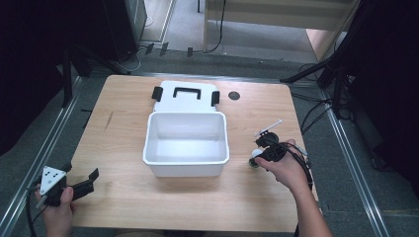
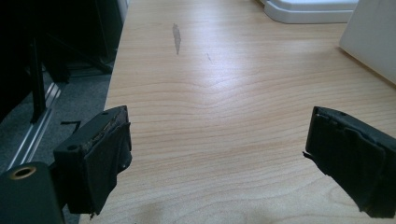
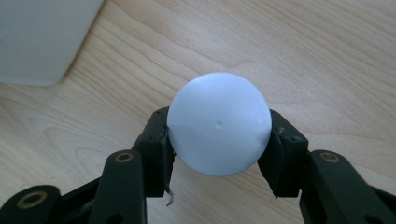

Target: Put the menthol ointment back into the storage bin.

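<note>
A smooth white ball (image 3: 219, 123) sits between the black jaws of my right gripper (image 3: 219, 142), which is shut on it just above the wooden table. From above, the ball (image 1: 255, 154) and right gripper (image 1: 262, 148) are a little right of an open white plastic box (image 1: 187, 157) that has nothing inside. Its lid (image 1: 185, 96), with a black handle and latches, lies flat behind it. My left gripper (image 1: 80, 171) rests near the table's front left corner with nothing between its fingers (image 2: 100, 158). It stands open (image 2: 217, 154) over bare wood.
A thin pale rod (image 1: 268, 127) shows just beyond the right gripper. A round black hole (image 1: 234, 95) marks the table (image 1: 123, 133) behind it. The box wall (image 2: 369, 42) rises at the upper right of the left gripper view. Floor rails and cables border the table.
</note>
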The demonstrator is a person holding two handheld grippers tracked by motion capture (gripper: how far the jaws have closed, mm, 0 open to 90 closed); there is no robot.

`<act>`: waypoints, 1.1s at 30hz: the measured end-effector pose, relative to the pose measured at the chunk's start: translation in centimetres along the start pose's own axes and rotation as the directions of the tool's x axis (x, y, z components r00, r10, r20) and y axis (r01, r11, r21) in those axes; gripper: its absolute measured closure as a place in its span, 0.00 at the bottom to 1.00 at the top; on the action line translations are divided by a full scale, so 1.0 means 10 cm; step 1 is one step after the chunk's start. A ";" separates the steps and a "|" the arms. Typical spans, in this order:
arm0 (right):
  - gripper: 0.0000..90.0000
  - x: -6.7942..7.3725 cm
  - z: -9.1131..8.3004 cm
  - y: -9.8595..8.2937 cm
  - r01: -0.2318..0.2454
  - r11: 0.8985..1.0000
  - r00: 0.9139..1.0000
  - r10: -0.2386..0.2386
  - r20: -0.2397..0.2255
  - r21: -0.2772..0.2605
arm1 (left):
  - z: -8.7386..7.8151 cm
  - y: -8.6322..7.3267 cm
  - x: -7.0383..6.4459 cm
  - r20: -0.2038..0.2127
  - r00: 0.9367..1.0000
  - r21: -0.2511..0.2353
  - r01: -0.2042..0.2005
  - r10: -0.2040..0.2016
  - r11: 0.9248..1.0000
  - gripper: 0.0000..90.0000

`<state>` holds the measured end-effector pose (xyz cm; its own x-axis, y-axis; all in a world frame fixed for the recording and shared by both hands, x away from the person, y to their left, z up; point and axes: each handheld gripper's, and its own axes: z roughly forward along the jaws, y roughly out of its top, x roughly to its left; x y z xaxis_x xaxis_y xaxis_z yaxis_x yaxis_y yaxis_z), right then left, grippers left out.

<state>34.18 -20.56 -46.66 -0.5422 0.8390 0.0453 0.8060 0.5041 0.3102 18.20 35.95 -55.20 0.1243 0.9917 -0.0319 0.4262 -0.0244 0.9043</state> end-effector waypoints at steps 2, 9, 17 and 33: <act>0.57 0.01 -0.06 0.03 0.006 1.000 1.000 -0.006 -0.010 -0.007 | 0.00 0.00 0.00 0.000 1.000 0.000 0.000 0.000 1.000 0.09; 0.57 0.09 -0.27 0.15 0.033 0.999 0.999 -0.034 -0.029 -0.023 | 0.00 0.00 0.00 0.002 1.000 0.002 0.001 -0.001 1.000 0.09; 0.57 0.21 -0.47 0.29 0.065 0.997 0.997 -0.067 -0.047 -0.034 | 0.00 0.00 0.00 -0.001 1.000 0.003 0.001 -0.001 1.000 0.09; 0.57 0.40 -0.74 0.55 0.128 0.991 0.989 -0.130 -0.071 -0.038 | 0.01 0.00 0.00 0.001 1.000 0.007 -0.002 0.002 1.000 0.09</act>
<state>34.70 -15.88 -37.76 -0.6579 0.7497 0.0716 0.7206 0.5990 0.3492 18.27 35.99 -55.19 0.1258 0.9916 -0.0307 0.4324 -0.0270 0.9013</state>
